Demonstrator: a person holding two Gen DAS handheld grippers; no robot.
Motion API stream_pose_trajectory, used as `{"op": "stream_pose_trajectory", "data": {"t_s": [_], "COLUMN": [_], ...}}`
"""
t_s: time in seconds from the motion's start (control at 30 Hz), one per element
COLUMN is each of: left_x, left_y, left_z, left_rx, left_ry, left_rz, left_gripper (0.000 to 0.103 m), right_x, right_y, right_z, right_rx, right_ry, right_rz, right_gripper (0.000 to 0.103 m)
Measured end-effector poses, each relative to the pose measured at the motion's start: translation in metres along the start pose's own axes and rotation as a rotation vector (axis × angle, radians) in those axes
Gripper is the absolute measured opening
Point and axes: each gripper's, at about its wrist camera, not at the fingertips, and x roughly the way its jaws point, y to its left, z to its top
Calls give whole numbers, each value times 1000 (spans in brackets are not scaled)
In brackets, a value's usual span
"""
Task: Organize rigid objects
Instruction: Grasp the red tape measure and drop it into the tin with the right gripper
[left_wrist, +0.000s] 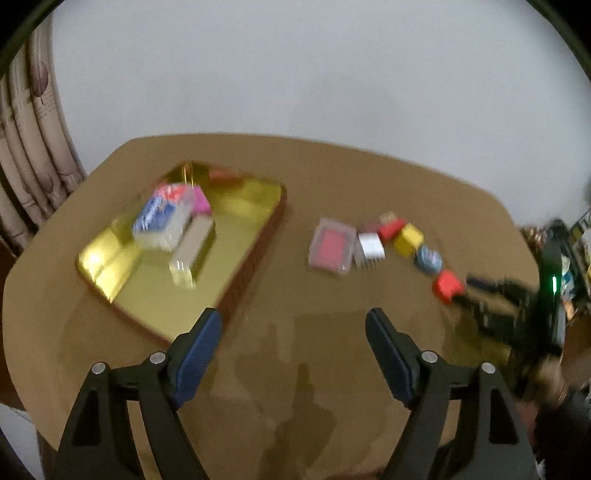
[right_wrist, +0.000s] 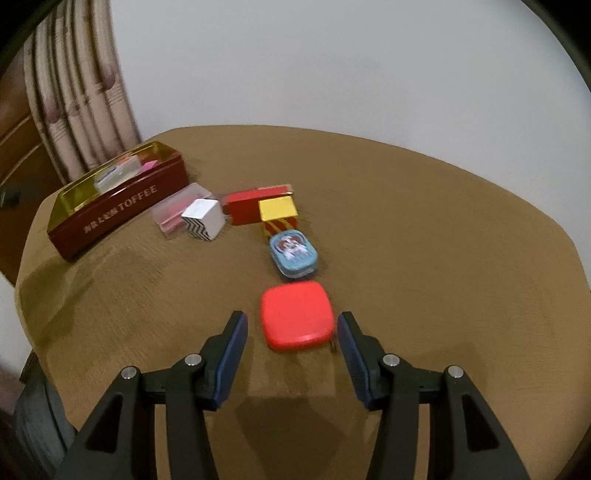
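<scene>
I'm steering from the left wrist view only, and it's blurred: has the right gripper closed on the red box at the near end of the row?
Observer: No. The right gripper is open, and the flat red rounded-square plastic box lies on the table between its spread fingers.
Operator: What is the bluish thing just behind it?
Observer: A small blue oval tin lying flat, with a cartoon picture printed on its lid.
Operator: Anything on the outside of the gold-lined tin?
Observer: The dark red rectangular tin has TOFFEE in gold letters along its side wall.
</scene>
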Motion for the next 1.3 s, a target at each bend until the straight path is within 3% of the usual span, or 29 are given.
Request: {"op": "stream_pose_trajectory", "data": {"t_s": [0.23,0.53,0.63,0.73,0.87,0.97,1.07,1.3], "left_x": [7,6,-3,-12,-21,-25,-29,-32], "left_y": [-13,-7,-4,6,22,38,53,76], "left_z": [-38,-55,-60,-64,-71,-75,-77,-75], "left_rx": [-15,-16,-41,-56,-74,-115,-151,-205], "left_ry": [65,70,28,15,25,31,26,24], "left_rz": [19,82,89,95,118,111,130,129], "left_gripper": [77,77,77,77,77,77,77,78], "right_x": [42,46,30,13,11,33,74,151], "right_y": [4,19,32,58,107,150,187,228], "right_z": [14,21,30,57,119,171,212,228], "right_rx": [-82,-109,-79,-82,-121,-159,-182,-251], "right_ry": [132,179,153,102,50,30,63,157], "right_rz": [4,-48,-2,77,192,258,304,235], "right_gripper": [52,47,47,47,47,47,47,47]}}
